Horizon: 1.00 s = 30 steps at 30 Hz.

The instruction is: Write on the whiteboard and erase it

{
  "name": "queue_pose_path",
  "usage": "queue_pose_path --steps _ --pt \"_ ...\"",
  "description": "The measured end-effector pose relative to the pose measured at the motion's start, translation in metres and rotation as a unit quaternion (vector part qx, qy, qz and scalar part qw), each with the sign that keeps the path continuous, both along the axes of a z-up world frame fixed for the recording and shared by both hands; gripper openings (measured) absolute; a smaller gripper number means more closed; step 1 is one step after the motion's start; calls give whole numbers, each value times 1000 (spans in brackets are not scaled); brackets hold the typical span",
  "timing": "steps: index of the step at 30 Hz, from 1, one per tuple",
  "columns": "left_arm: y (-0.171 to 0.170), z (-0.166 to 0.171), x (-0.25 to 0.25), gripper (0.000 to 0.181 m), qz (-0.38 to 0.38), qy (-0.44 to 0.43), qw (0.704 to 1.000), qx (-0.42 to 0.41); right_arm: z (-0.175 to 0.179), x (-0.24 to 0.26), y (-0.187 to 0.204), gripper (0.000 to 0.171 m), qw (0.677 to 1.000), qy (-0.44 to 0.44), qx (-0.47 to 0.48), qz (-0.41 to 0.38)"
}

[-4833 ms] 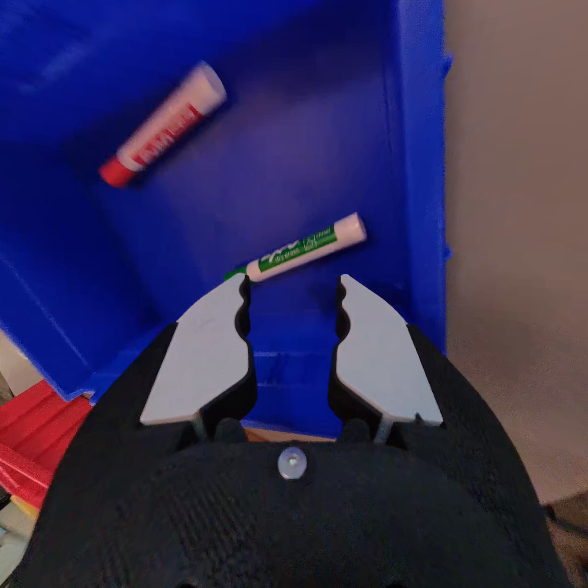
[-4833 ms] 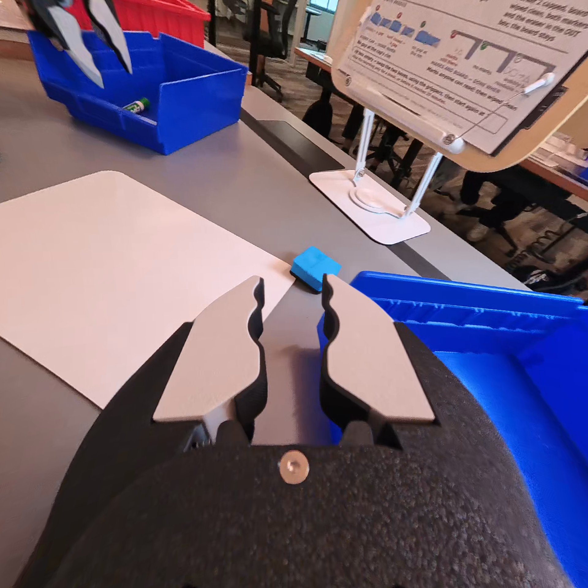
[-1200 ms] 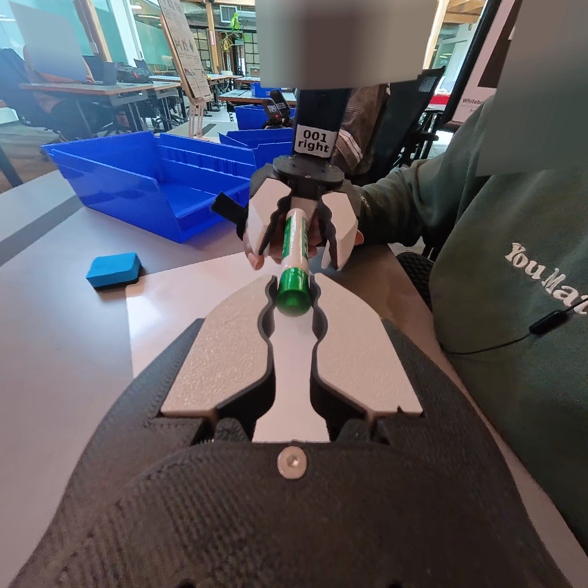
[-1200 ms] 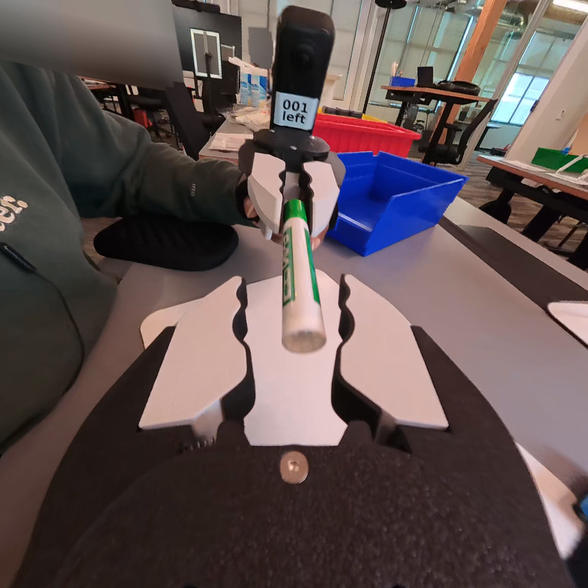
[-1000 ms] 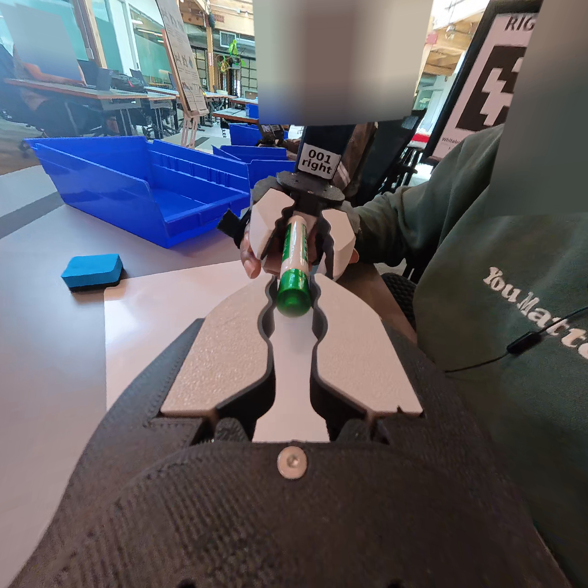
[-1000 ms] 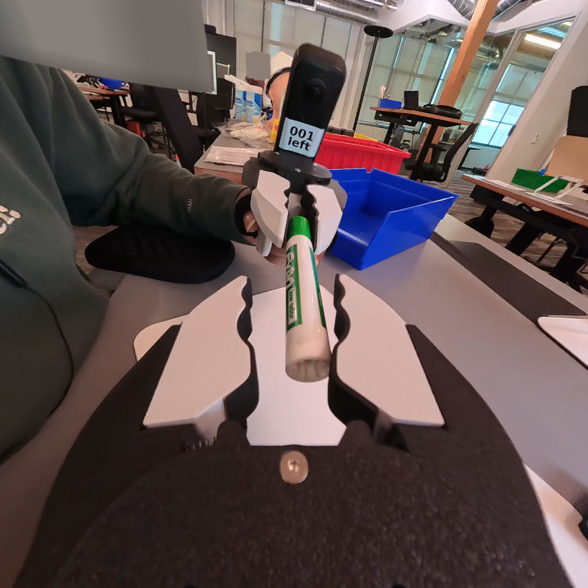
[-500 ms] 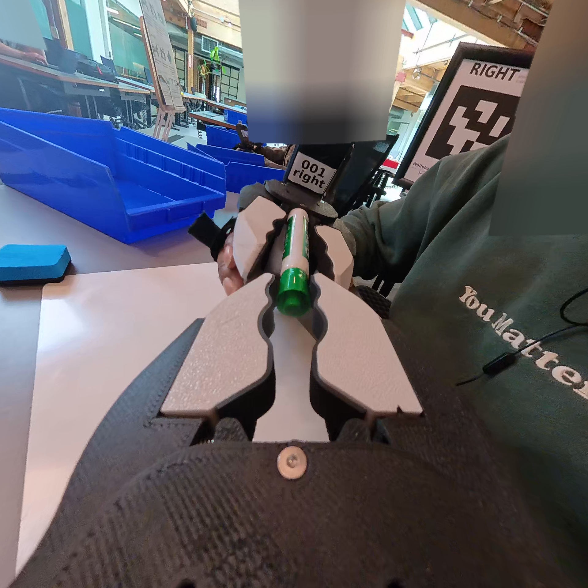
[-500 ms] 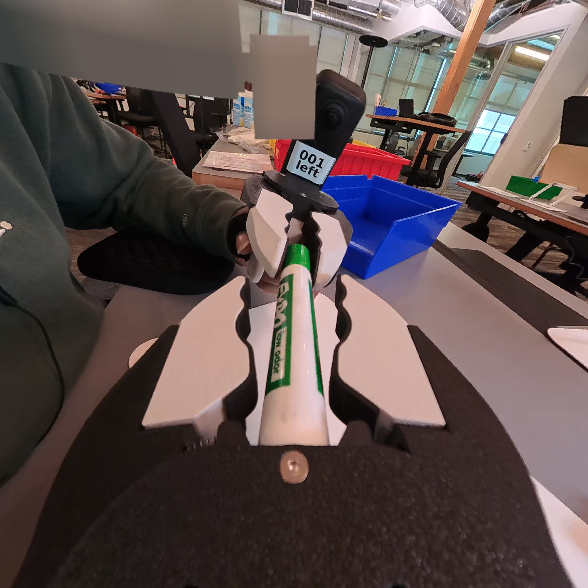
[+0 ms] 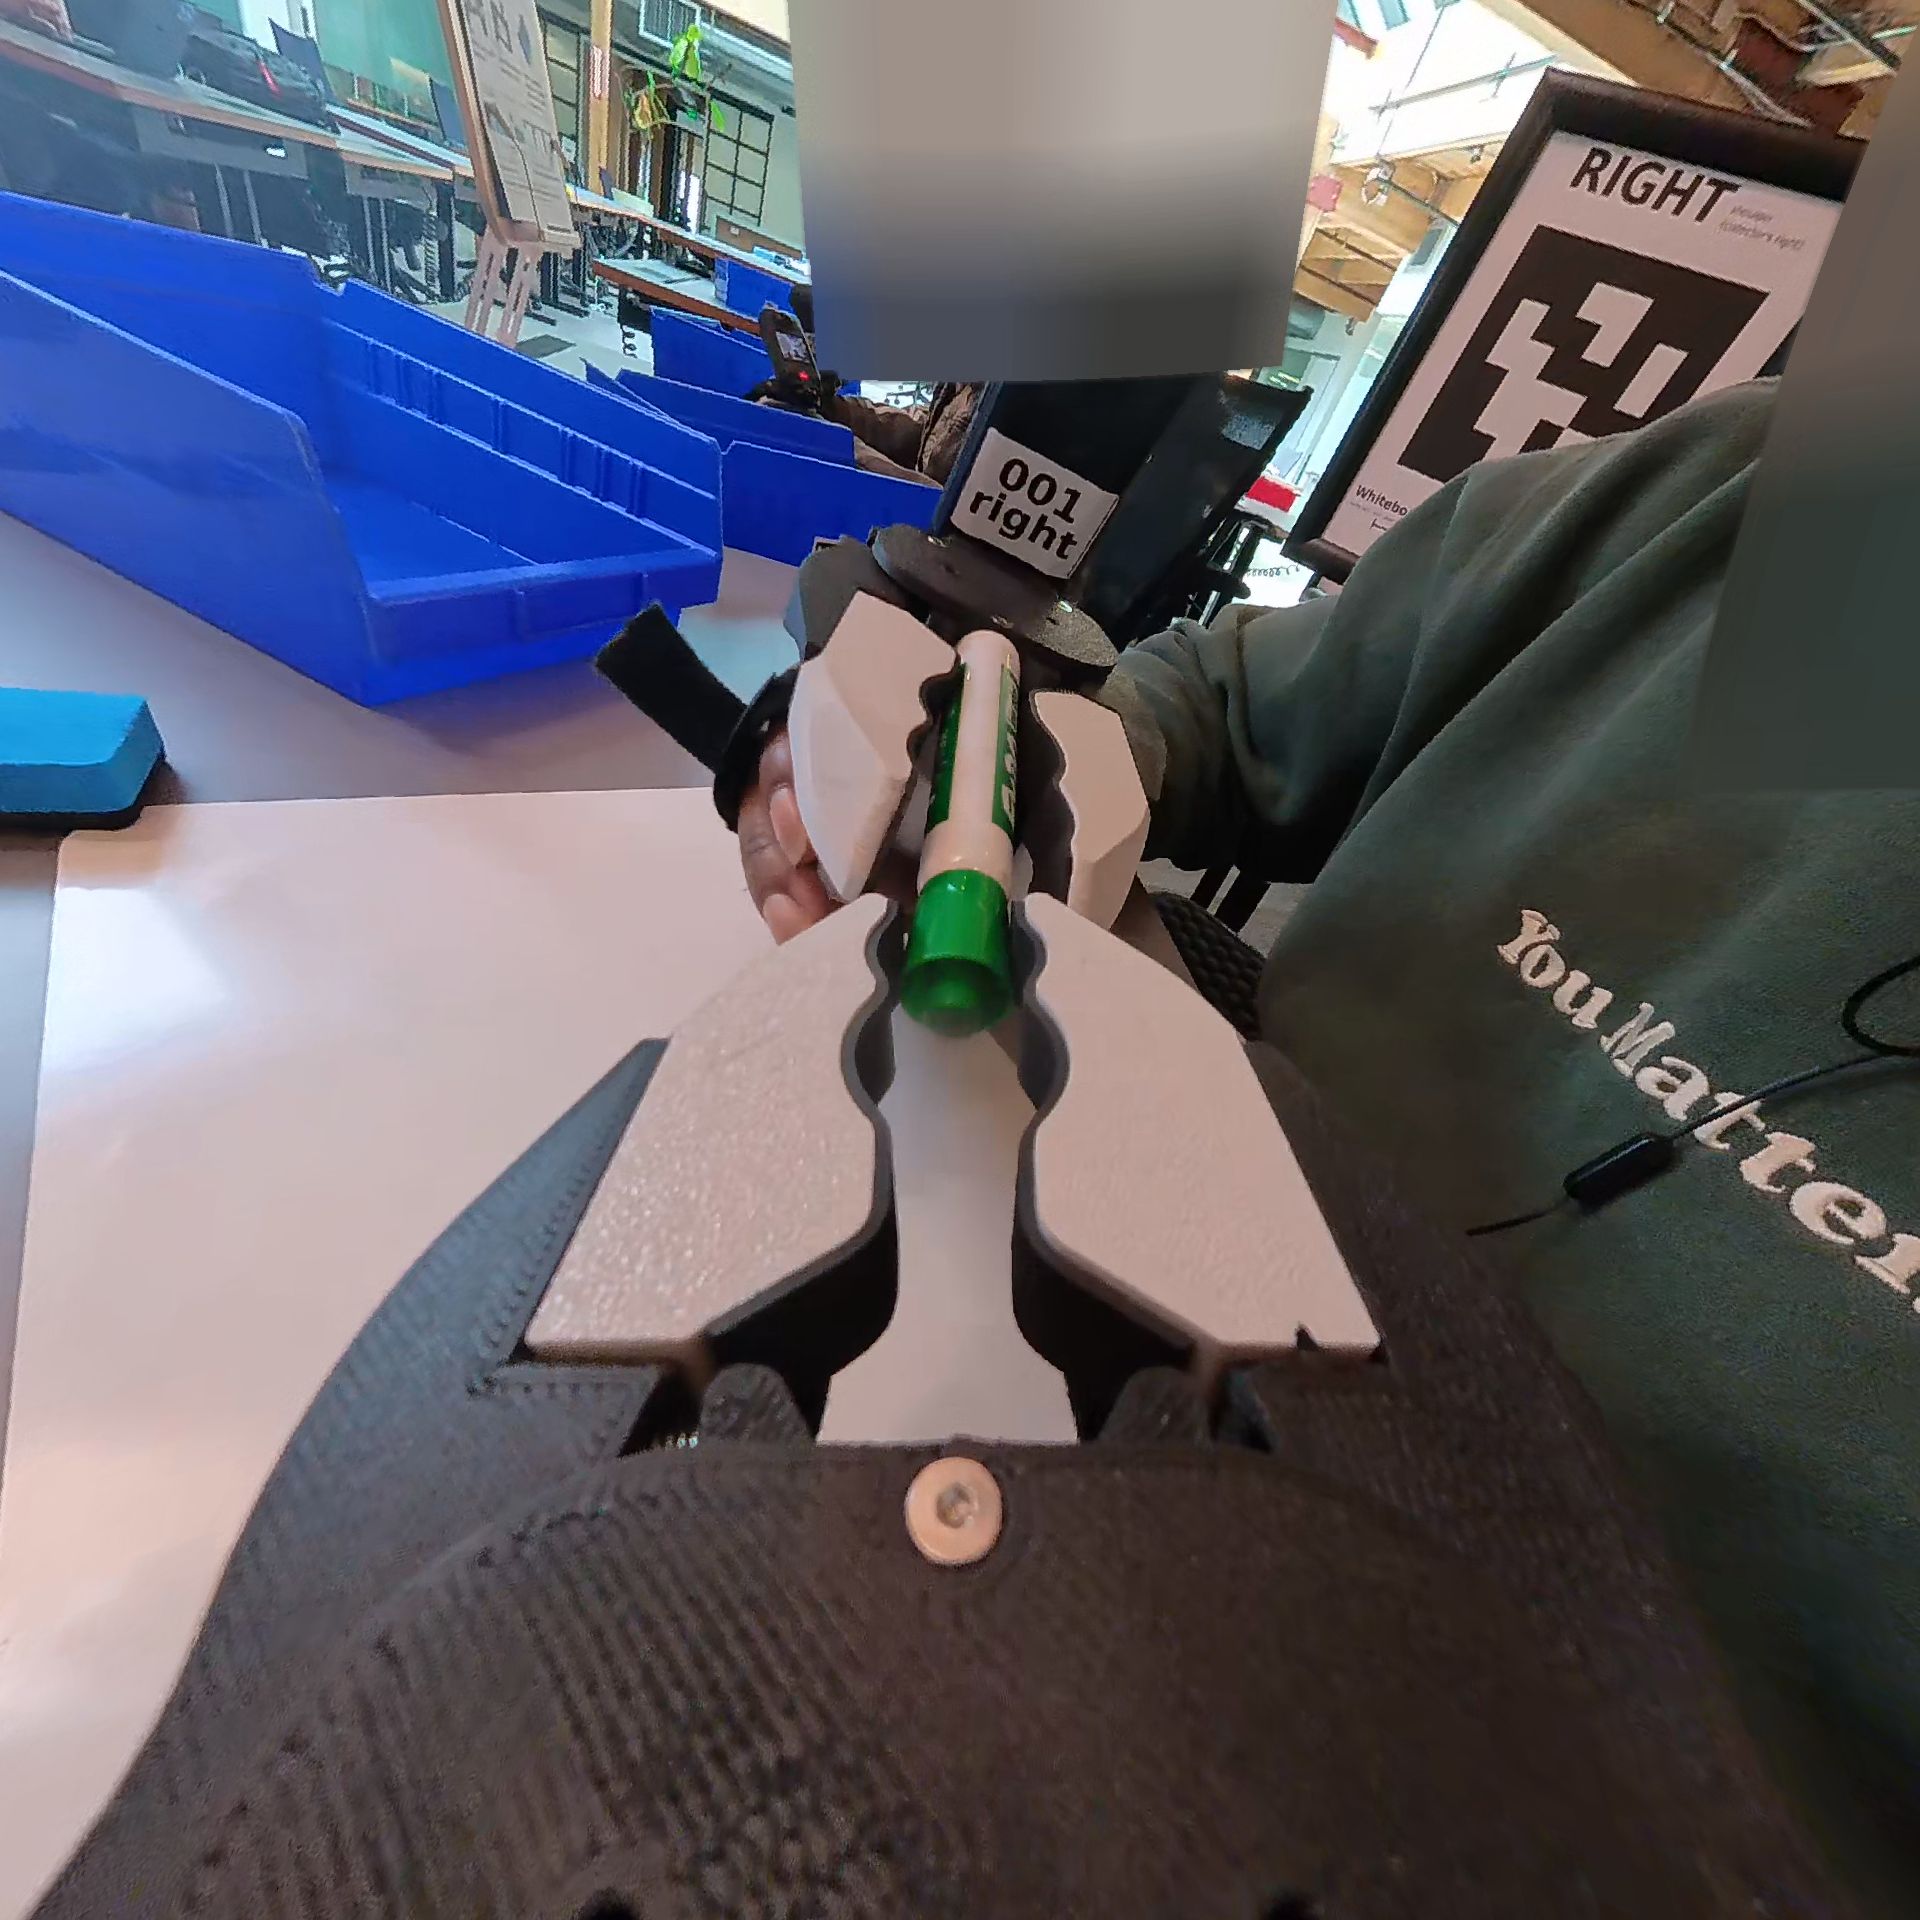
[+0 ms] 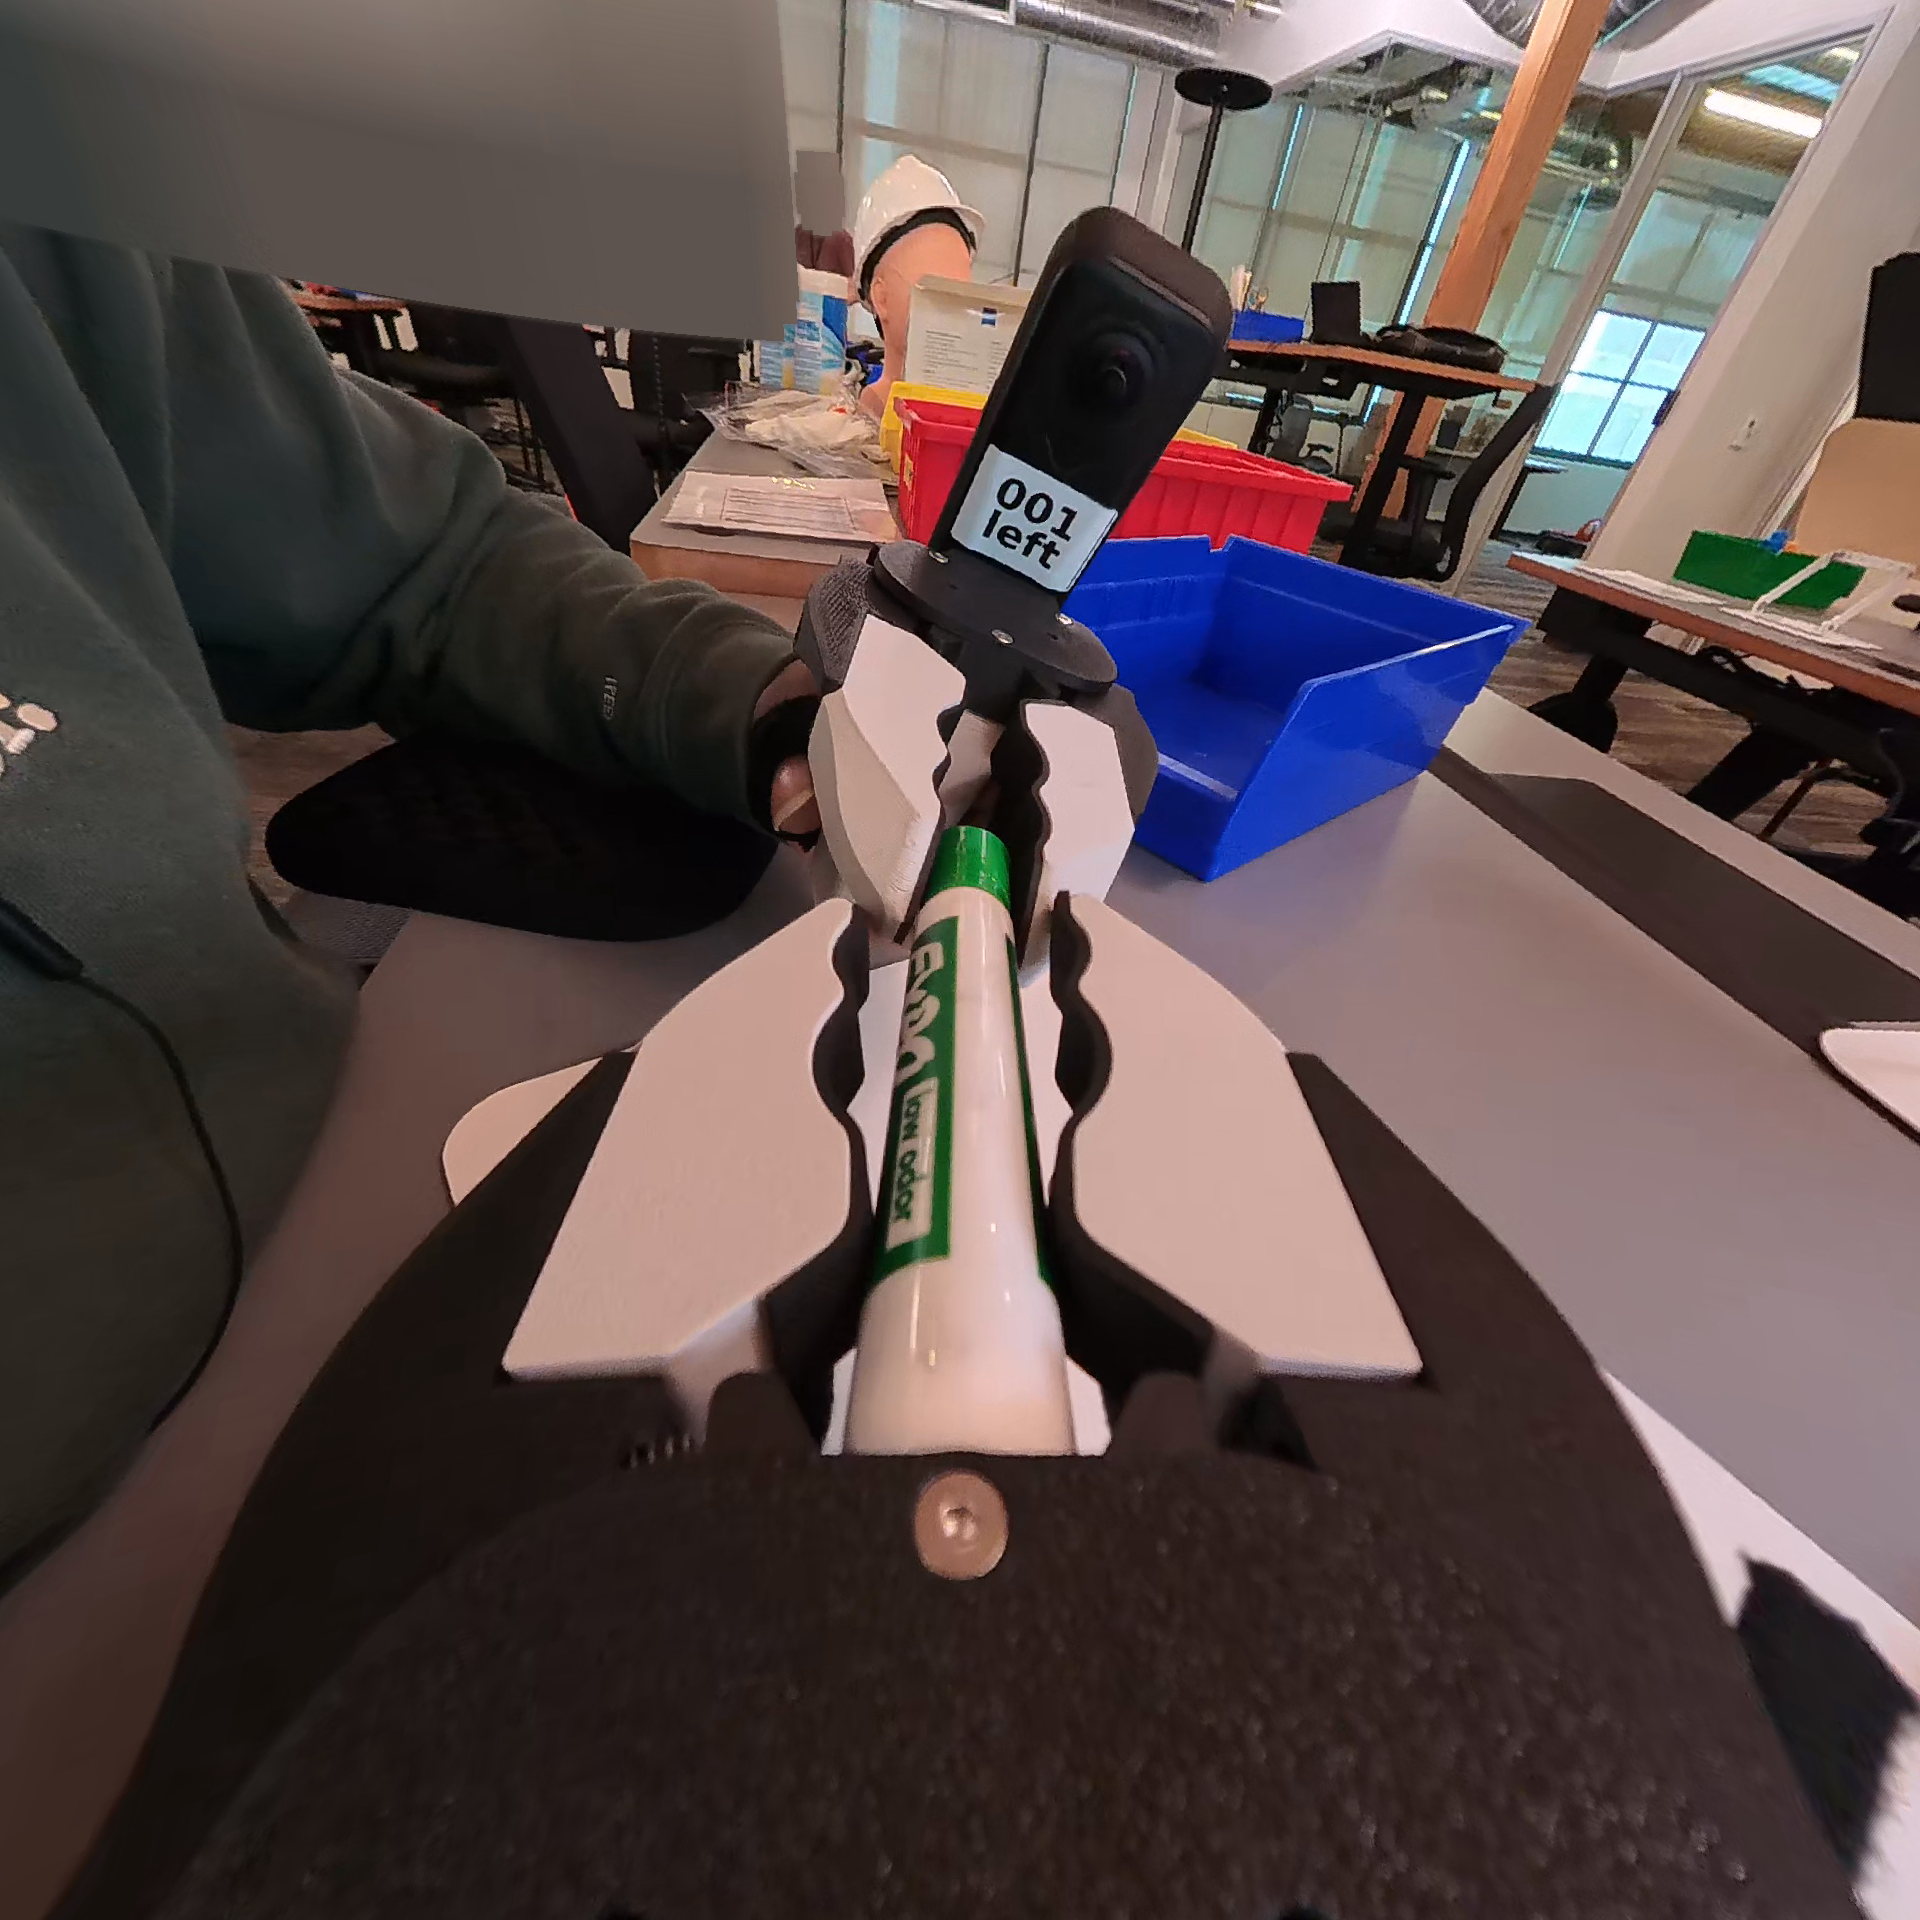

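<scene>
Left wrist view: left tool [image 9: 954, 982] is seen clamped on the green cap of the marker [image 9: 961, 831], near the fingertips, at 12 o'clock. The marker barrel runs away into the right tool [image 9: 961, 790], which faces the camera. Its fingers flank the barrel; contact is hard to judge from here. The barrel's far end is hidden by that tool's body. The whiteboard [image 9: 343, 987] lies flat on the worktop [image 9: 343, 727] below both tools, partly covered by the left tool's body. The blue eraser [image 9: 73, 748] is cut off by the frame edge at 9 o'clock, just beside the board's far corner. An open blue bin [image 9: 416, 540] sits at 10 o'clock. A green sleeve [image 9: 1455, 675] fills 2–4 o'clock.

Right wrist view: the white barrel is seen lying deep between the right tool's fingers, which press on it from both sides; its rear end is hidden under the tool body. The cap end is buried in the left tool at 12 o'clock. Another blue bin [image 10: 1299, 707] sits at 1 o'clock. Only a rounded corner of the whiteboard shows at 9 o'clock.
</scene>
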<state>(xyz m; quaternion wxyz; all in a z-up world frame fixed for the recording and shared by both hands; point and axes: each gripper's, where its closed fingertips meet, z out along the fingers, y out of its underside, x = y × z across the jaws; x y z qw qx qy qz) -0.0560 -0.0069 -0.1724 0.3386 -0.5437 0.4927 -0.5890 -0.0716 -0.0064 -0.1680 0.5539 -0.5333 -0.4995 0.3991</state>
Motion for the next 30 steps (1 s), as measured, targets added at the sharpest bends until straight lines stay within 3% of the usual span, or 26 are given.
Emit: queue_pose_path --steps 18,21,22,24,30 --pt "1 22 -5 20 3 -36 999 -8 21 0 -1 32 996 49 -67 28" --pt "49 39 -57 19 86 -86 992 -36 56 48 16 31 988 132 -80 3" --pt "58 31 -73 19 123 -61 991 1 61 69 25 32 991 117 -47 -32" --pt "60 19 -86 19 160 -28 986 45 58 88 31 33 993 92 -14 -69" --pt "72 16 -95 19 193 -19 979 61 32 74 44 33 996 54 -57 -52"
